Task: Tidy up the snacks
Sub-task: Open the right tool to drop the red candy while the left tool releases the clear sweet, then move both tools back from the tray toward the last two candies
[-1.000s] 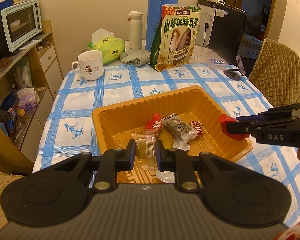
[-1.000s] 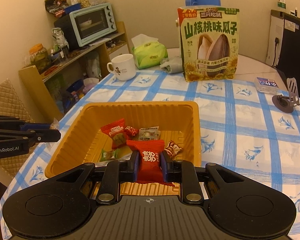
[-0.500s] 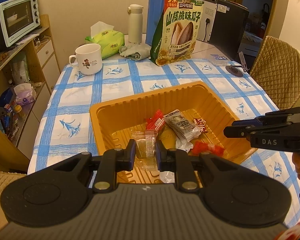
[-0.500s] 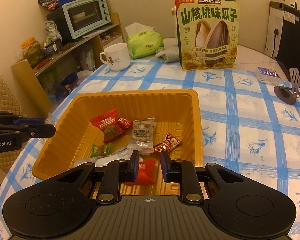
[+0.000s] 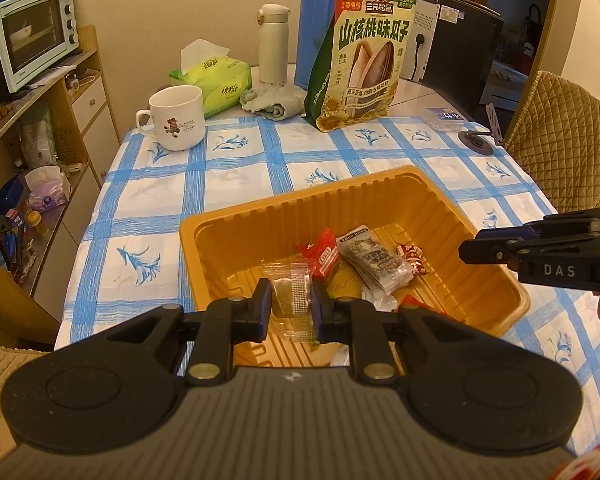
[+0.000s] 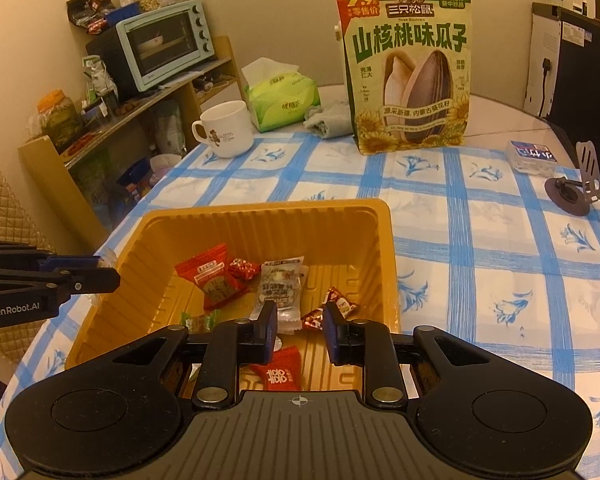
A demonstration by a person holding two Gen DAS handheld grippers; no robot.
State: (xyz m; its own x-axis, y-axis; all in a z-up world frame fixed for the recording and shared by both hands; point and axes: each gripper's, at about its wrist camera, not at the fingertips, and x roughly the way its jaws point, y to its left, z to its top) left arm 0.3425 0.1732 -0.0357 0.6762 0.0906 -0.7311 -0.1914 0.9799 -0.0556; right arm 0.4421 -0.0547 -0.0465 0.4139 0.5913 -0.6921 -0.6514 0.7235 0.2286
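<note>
**Clear sachet pinched over the tray; red packet dropped**

Left gripper [image 5: 290, 304]: clamped on a clear plastic sachet [image 5: 288, 294] with a greenish sweet inside, poised above the near end of the orange tray [image 5: 236, 222]. Crinkly film, almost weightless, slick; likely to twist or slide if pinched on loose film alone. Best taken across the filled middle, or on the flat sealed edge.

Right gripper [image 6: 300, 330]: jaws just opening, a gap between them, nothing held. Red packet [image 6: 278, 374] flat on the tray floor just below.

Farther out in the tray: a larger red pouch [image 6: 212, 278], a grey-printed packet [image 6: 280, 286], small twisted foil candies [image 6: 340, 304]. All light, soft, not fragile.

Beyond, on the checked tablecloth [image 5: 228, 176]: sunflower seed bag [image 5: 360, 60], upright; white mug [image 5: 176, 118].
</note>
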